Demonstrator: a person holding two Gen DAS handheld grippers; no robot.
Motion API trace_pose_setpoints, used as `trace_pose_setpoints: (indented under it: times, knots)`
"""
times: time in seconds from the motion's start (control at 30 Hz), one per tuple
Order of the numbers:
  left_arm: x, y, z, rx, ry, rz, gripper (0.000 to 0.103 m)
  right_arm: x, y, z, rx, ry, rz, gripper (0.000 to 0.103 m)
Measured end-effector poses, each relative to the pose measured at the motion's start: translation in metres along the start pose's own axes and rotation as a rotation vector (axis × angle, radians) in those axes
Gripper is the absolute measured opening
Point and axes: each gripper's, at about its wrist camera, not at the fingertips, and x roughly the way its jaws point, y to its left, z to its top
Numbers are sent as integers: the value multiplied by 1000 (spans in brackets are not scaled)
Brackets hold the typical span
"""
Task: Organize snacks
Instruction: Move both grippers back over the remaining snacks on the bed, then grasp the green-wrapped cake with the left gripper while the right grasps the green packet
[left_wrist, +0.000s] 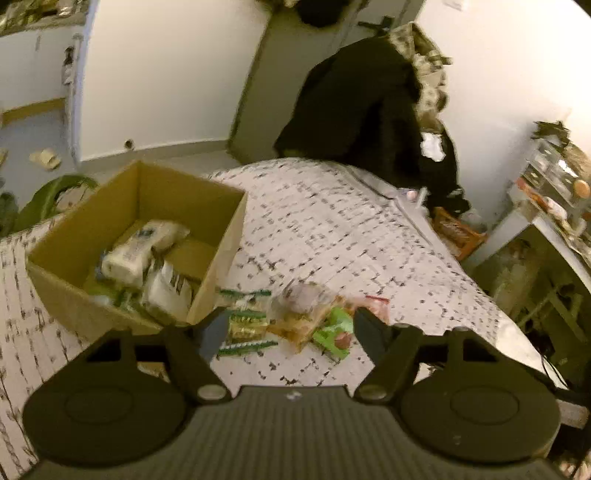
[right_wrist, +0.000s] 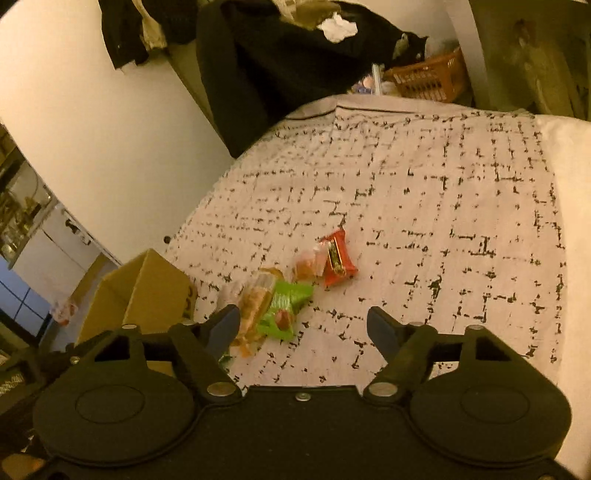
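Above the bedspread (right_wrist: 424, 192), both grippers' fingers (left_wrist: 214, 334) (right_wrist: 382, 328) spread wide, holding nothing

Snack packets (left_wrist: 295, 321) lie on the bed (left_wrist: 332, 229), right of the box (left_wrist: 207, 206).

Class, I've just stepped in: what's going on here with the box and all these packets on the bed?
Someone is sorting snacks on a patterned bedspread, with a hand-held gripper in each hand. The cardboard box already holds several pale packets. A small pile remains outside it: a green packet, a red packet and some clear-wrapped ones. Both the left hand-held gripper and the right hand-held gripper are open and empty, above the pile.
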Motion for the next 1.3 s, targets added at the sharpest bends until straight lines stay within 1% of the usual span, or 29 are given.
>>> trace_pose_setpoints:
  times: [0.1,0.2,0.3,0.43,0.5,0.6,0.67,0.87,0.93,1.07,1.13,1.2,1.3]
  knots:
    - [14,0,-9,-33,25,17,68,5,0,0,-2,7,7,74]
    - [23,-1,-18,-40,10,39,68,10,0,1,5,21,8,73]
    - [36,-1,-25,-40,3,78,68,15,2,2,3,29,19,72]
    - [52,-1,-29,-46,-3,121,68,23,3,3,-6,44,20,72]
    - [61,0,-30,-59,0,130,68,27,3,2,-8,54,14,71]
    - [75,1,-30,-69,5,176,66,33,3,2,-30,71,-4,65]
    - [82,2,-32,-75,-2,197,66,40,1,2,-17,89,-3,61]
    - [97,4,-39,-102,-2,231,66,57,-2,4,-6,124,12,60]
    - [99,4,-40,-110,-18,257,66,65,-1,4,-11,138,10,60]
    - [100,7,-41,-124,-45,260,67,81,4,6,-45,149,13,61]
    - [103,7,-41,-127,-38,248,67,87,5,7,-52,151,18,61]
    - [106,8,-42,-133,-26,256,67,92,8,7,-63,150,22,61]
    - [110,8,-46,-136,-34,266,67,96,13,5,-93,153,25,61]
